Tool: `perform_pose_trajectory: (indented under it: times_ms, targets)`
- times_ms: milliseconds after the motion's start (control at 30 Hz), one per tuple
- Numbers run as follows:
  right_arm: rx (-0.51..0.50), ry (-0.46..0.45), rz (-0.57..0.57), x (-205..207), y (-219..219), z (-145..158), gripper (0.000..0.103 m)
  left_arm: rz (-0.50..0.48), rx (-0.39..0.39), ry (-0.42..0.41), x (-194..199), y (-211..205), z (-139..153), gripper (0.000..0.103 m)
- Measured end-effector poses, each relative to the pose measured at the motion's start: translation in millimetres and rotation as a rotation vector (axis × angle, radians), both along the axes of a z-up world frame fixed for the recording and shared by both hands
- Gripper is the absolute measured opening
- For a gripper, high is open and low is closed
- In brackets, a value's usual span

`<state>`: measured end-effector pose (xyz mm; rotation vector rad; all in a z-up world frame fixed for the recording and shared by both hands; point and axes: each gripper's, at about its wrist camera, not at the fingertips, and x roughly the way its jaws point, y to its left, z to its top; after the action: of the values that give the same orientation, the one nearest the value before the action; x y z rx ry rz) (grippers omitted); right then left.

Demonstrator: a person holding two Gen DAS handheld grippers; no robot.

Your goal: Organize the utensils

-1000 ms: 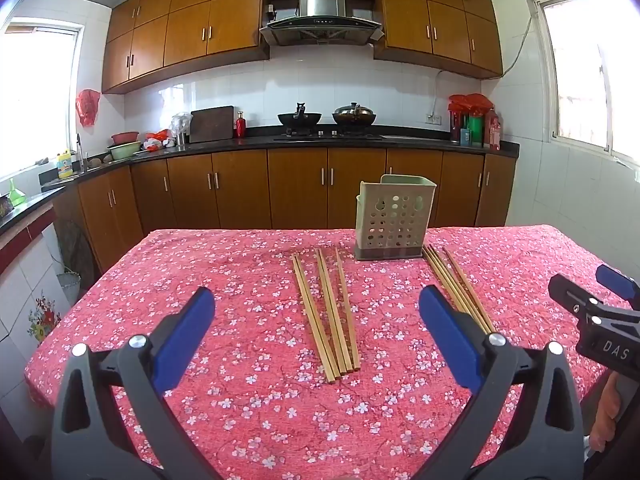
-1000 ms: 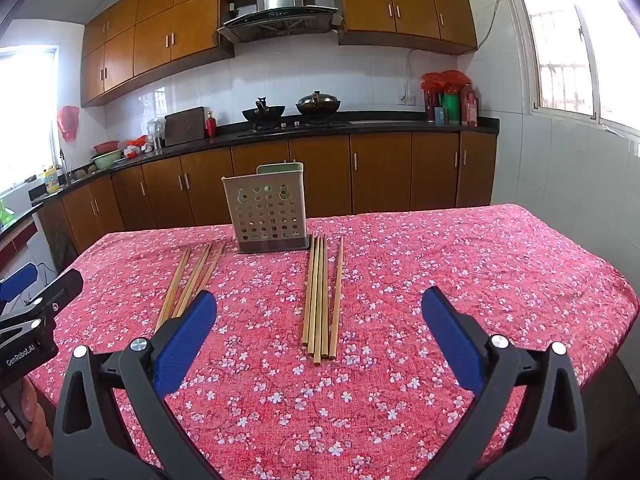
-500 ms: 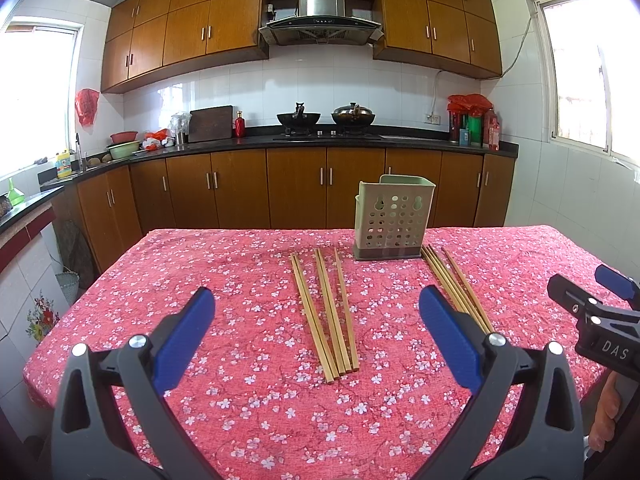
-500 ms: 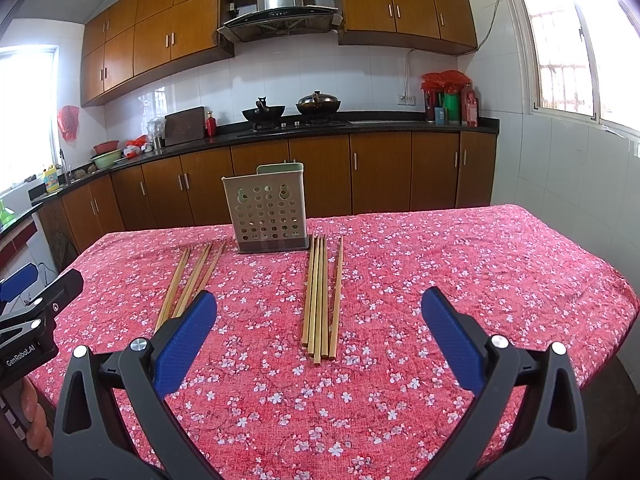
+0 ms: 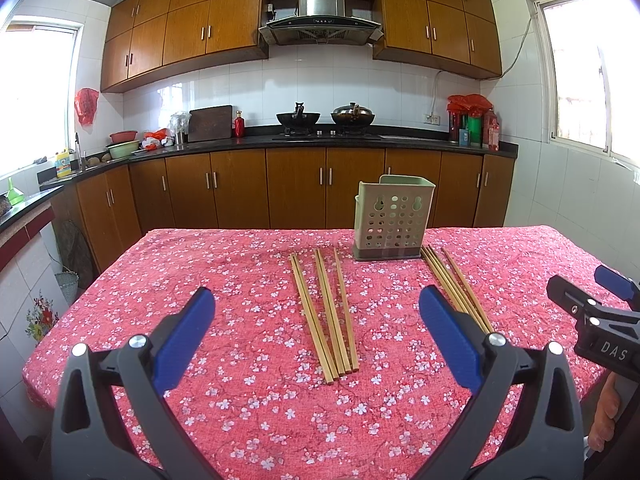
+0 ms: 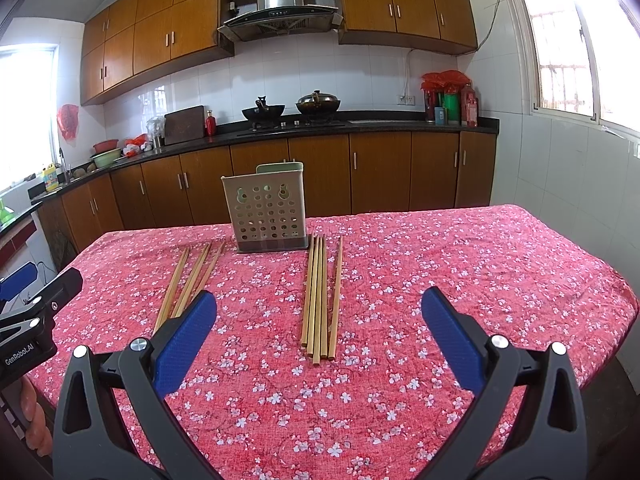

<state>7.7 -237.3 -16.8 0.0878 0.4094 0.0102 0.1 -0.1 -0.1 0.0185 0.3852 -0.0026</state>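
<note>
A pale green perforated utensil holder [image 5: 393, 218] [image 6: 267, 214] stands upright at the far side of the table. Two groups of wooden chopsticks lie flat in front of it: a left group [image 5: 325, 309] [image 6: 187, 278] and a right group [image 5: 457, 288] [image 6: 321, 296]. My left gripper [image 5: 316, 320] is open and empty, hovering above the near end of the left group. My right gripper [image 6: 319, 322] is open and empty, above the near end of the right group. Each gripper shows at the edge of the other's view.
The table has a red floral cloth [image 5: 240, 264] [image 6: 460, 260]. Behind it run wooden kitchen cabinets [image 5: 296, 188], a black counter with two woks [image 5: 298, 119], and a window on the right wall [image 6: 568, 40].
The left view has risen very slightly; the holder and chopsticks sit a touch higher in the frame. The right gripper has not visibly moved. Both grippers stay open.
</note>
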Motion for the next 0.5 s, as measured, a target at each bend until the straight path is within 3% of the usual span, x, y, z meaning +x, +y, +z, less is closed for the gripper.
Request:
perform_pose_trajectory:
  times_ms: [500]
  targets:
    - [0.0,0.001,0.0,0.5,0.8,-0.9,0.101,0.0,-0.002,0.001,0.0,0.0,0.0,0.099]
